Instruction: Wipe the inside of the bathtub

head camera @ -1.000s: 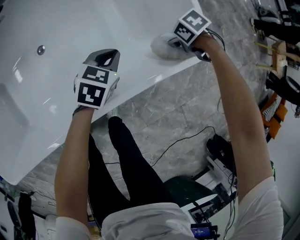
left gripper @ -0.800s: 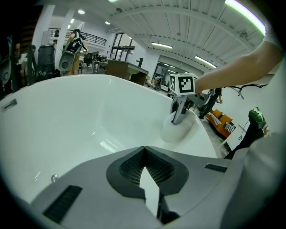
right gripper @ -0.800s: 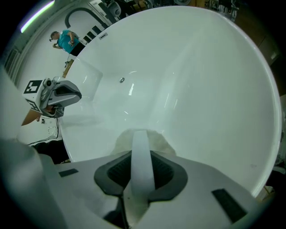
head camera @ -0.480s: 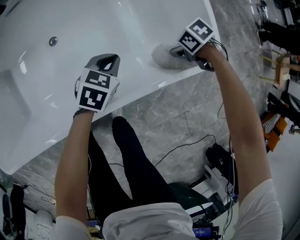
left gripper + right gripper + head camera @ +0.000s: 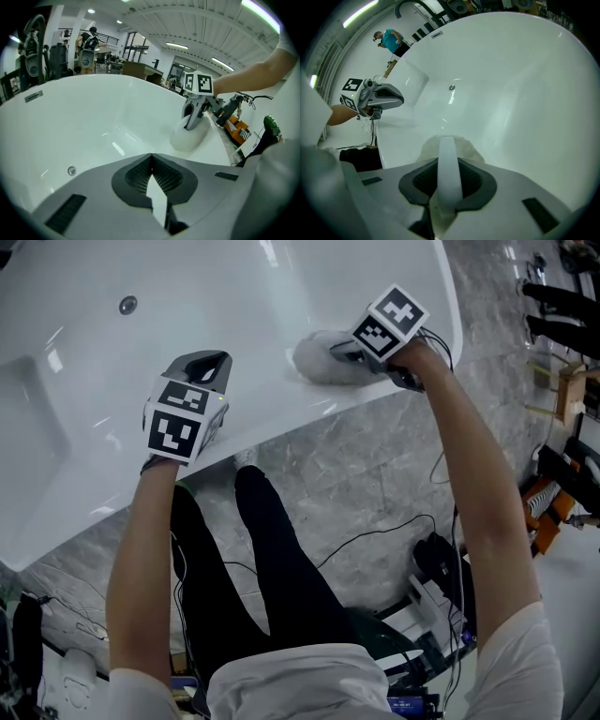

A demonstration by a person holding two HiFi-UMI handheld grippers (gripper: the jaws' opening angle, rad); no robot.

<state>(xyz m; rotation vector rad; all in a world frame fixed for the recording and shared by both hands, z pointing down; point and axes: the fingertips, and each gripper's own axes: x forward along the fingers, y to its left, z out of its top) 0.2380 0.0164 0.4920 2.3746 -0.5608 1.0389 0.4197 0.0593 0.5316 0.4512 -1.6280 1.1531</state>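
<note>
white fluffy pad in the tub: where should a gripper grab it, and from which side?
Grip the white strip over the pad's back, from above on the near side, jaws closing across it. The fluffy body looks soft and rounded, likely to squash. The right gripper holds it that way.

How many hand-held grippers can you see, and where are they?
2. The left hand-held gripper is above the bathtub's near rim, jaws together, holding nothing. The right hand-held gripper is farther along that rim, shut on a white cloth lying against the tub's inside.
</note>
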